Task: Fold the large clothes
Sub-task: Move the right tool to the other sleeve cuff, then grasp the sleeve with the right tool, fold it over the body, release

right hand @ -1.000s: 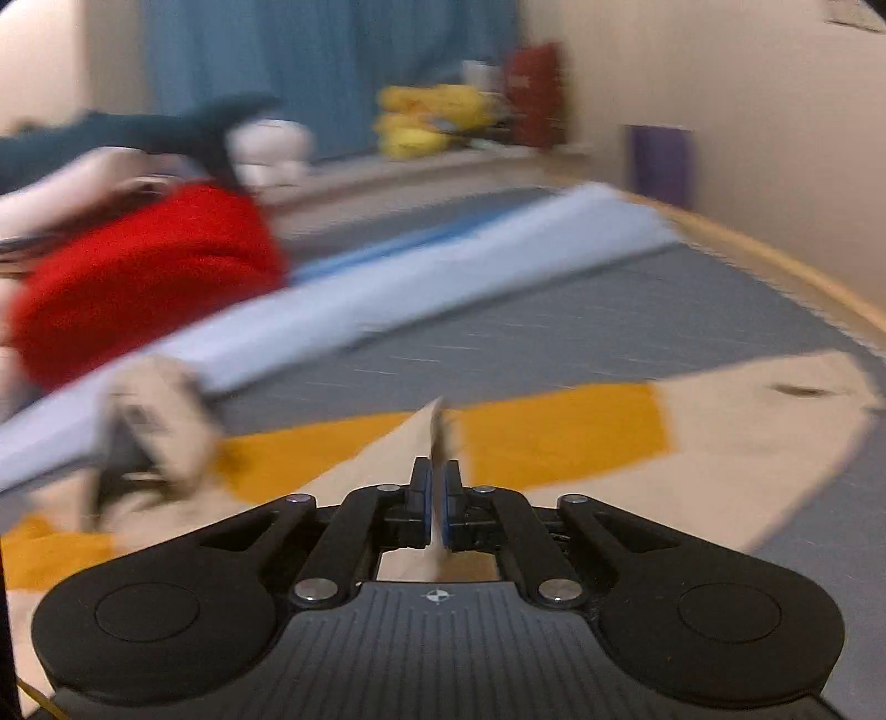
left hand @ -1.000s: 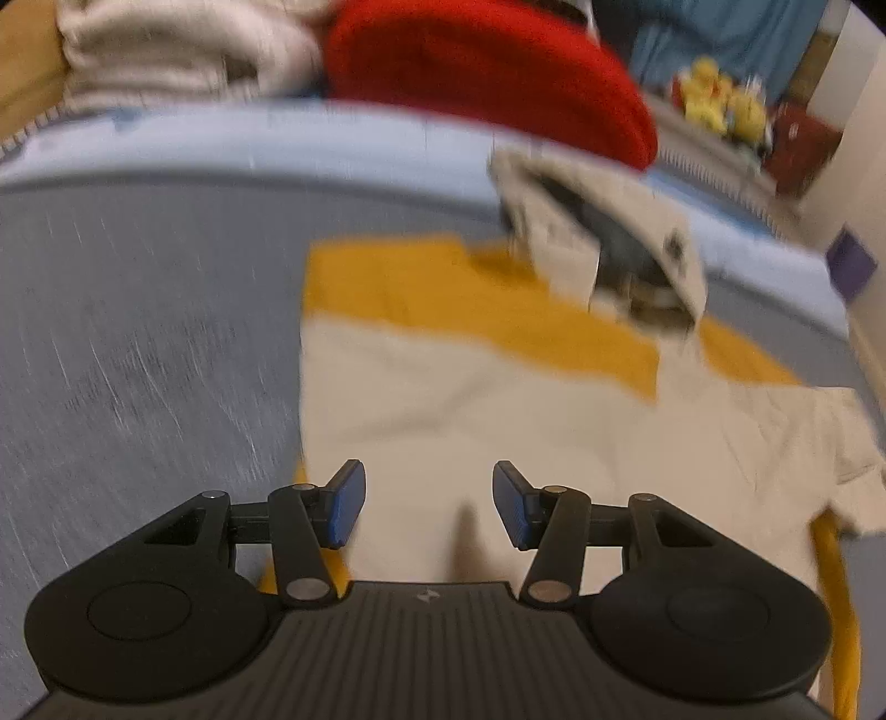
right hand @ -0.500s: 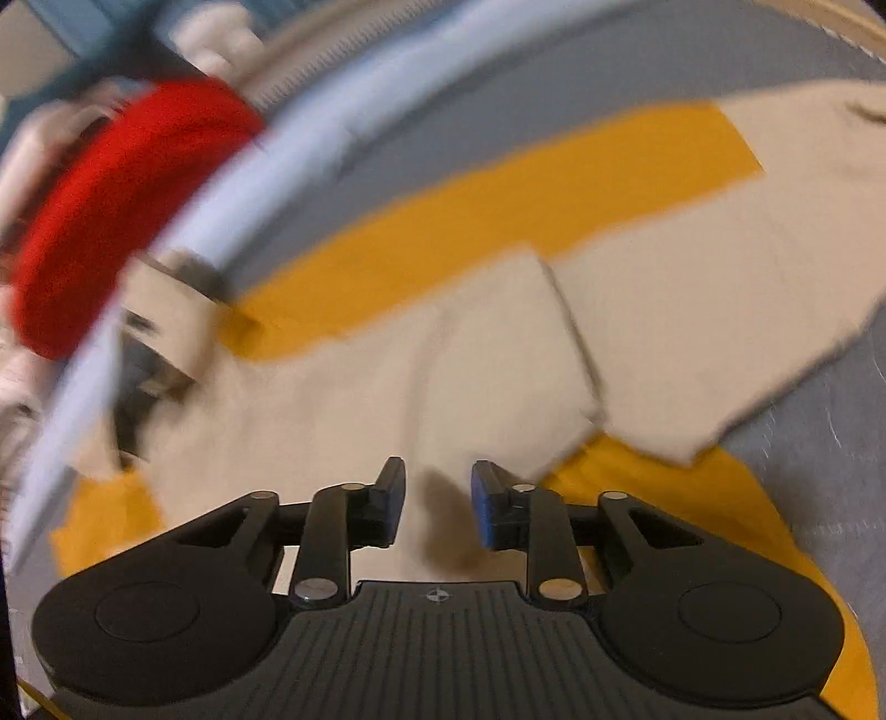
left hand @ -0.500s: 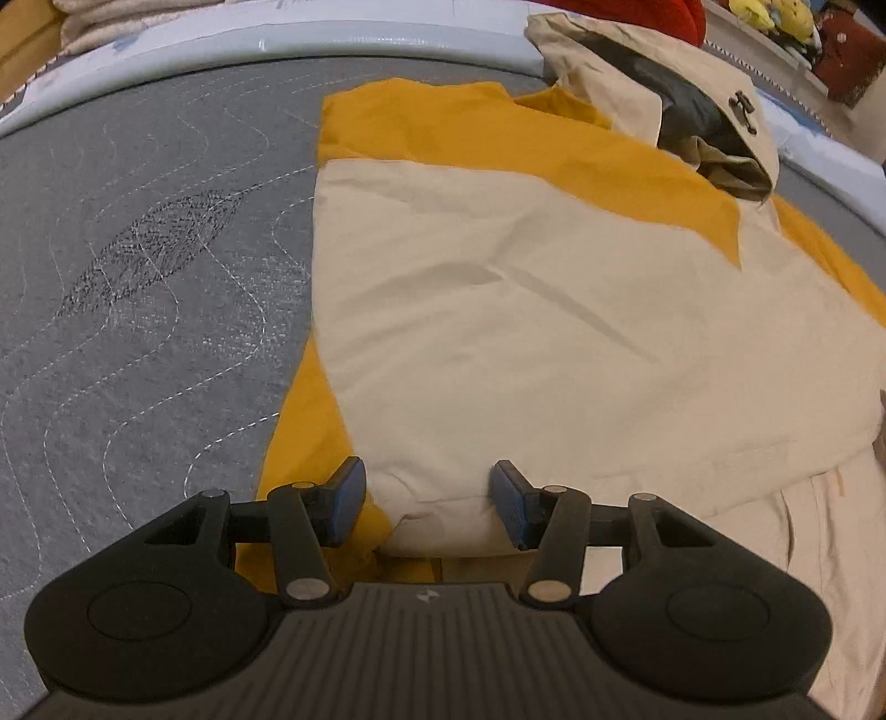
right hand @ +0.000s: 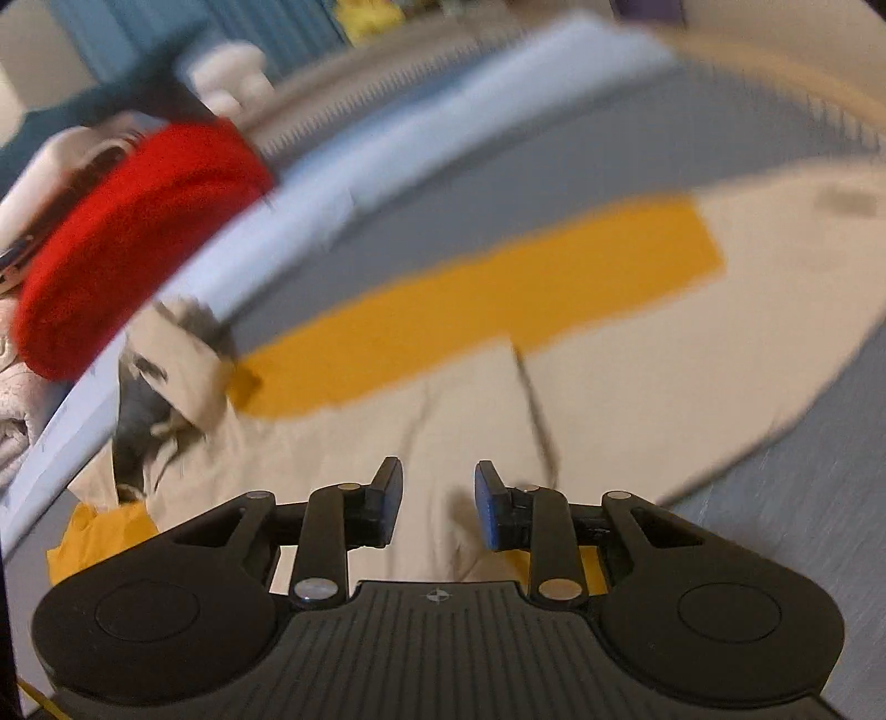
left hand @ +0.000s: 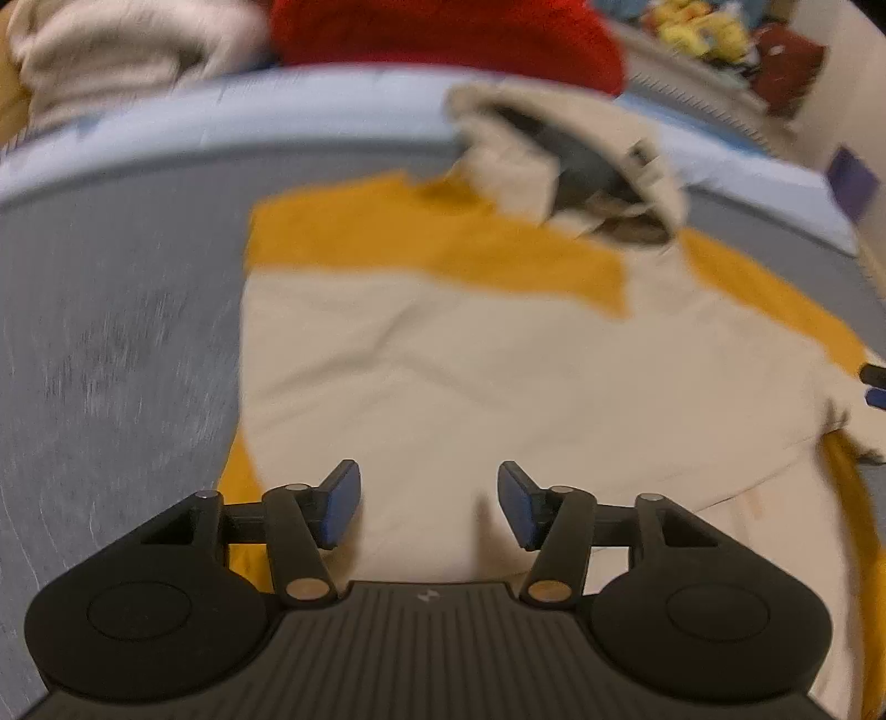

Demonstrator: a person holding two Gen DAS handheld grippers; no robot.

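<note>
The left wrist view shows the beige and mustard hooded jacket (left hand: 443, 354) almost whole, spread flat on the grey quilted mattress (left hand: 111, 332), its hood (left hand: 565, 160) lying open at the far end with a dark lining showing. Beyond the pale blue bed edge (left hand: 277, 105) sit a red cushion (left hand: 443, 33) and a cream blanket (left hand: 111, 50). At this view's right edge a blue and black tip, probably the right gripper (left hand: 875, 387), pokes in just beside the jacket's sleeve. The right wrist view gives instead the jacket's (right hand: 554, 399) other side: the long mustard band (right hand: 470, 315) running out along a beige sleeve (right hand: 775, 310), a fold edge standing up as a dark crease, and a small dark patch on the sleeve, too blurred to read as a label. Blue curtains (right hand: 166, 33) fill the background.

The left gripper (left hand: 429, 509) hangs above the jacket's near beige hem, its blue pads (left hand: 338, 507) well apart and spreading wider, nothing pinched between them. The right gripper (right hand: 437, 501) sits over the beige body panel, its jaws also opening, with cloth below but not clamped.

Both views are motion-smeared; no writing is legible, only a small emblem on each gripper body.
</note>
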